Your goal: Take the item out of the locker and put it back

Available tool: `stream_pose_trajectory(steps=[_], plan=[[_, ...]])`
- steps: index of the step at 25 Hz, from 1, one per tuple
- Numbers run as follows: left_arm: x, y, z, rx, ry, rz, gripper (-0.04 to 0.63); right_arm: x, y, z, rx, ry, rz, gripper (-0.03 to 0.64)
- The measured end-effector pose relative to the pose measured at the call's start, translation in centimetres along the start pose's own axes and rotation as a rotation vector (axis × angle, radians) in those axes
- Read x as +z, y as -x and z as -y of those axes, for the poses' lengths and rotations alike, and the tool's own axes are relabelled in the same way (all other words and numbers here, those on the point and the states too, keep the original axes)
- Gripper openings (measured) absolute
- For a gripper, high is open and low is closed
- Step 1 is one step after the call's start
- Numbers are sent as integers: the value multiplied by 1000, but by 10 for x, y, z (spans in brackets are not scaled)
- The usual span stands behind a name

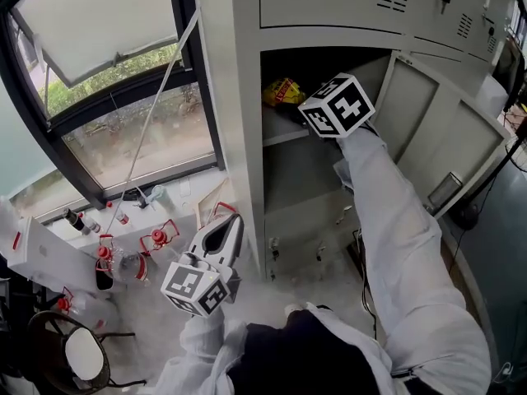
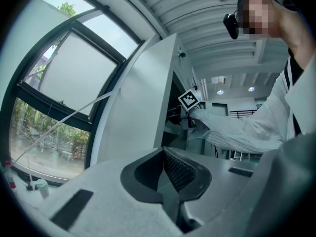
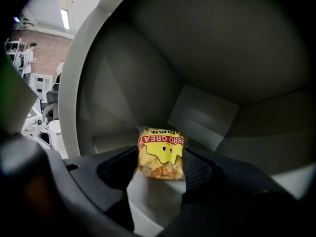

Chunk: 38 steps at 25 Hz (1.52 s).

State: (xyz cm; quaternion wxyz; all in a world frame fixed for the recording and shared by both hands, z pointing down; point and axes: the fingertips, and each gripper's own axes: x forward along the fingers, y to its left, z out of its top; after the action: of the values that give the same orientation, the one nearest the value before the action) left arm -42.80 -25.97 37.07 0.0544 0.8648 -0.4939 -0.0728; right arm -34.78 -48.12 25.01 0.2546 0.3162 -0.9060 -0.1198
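Your right gripper (image 3: 160,163) is reaching into the open locker (image 1: 239,97), and its jaws are closed on the yellow snack bag (image 3: 161,153), one pad on each side of it. The bag sits in the upper compartment, just above the shelf (image 1: 280,132) as far as I can tell; whether it's clear of the shelf isn't certain. Your left gripper (image 2: 164,154) hangs low outside the locker, jaws together, nothing in them.

Here's where it could go wrong. That bag is crinkly, puffed film, and the pads (image 3: 195,169) look to have its lower half only, so a quick pull could let it slide out and drop back inside. Squeeze harder and you'll likely crush what's in it. Coming out, watch the locker's front frame and the open door (image 1: 445,138) on your right: a swinging bag could catch there and tear loose
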Motion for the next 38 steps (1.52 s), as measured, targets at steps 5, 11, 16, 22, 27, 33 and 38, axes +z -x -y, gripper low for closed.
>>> stream_pose_trajectory(steps=[5, 11, 16, 22, 27, 33, 38], plan=[[2, 2, 7, -43, -5, -1, 8, 5, 34, -2, -84, -4, 49, 268], [0, 8, 13, -94, 2, -8, 8, 7, 92, -15, -199, -26, 133, 267], [-1, 13, 23, -143, -4, -22, 8, -3, 149, -36, -297, -67, 211, 267], [-7, 28, 23, -160, -1, -45, 8, -32, 202, -73, -376, -155, 266, 267], [-16, 43, 25, -180, -4, -74, 8, -65, 248, -117, -470, -213, 285, 267], [-27, 46, 24, -168, 2, -82, 8, -129, 268, -154, -546, -348, 259, 267], [-45, 37, 24, -161, 3, -95, 8, -187, 269, -165, -584, -475, 216, 266]])
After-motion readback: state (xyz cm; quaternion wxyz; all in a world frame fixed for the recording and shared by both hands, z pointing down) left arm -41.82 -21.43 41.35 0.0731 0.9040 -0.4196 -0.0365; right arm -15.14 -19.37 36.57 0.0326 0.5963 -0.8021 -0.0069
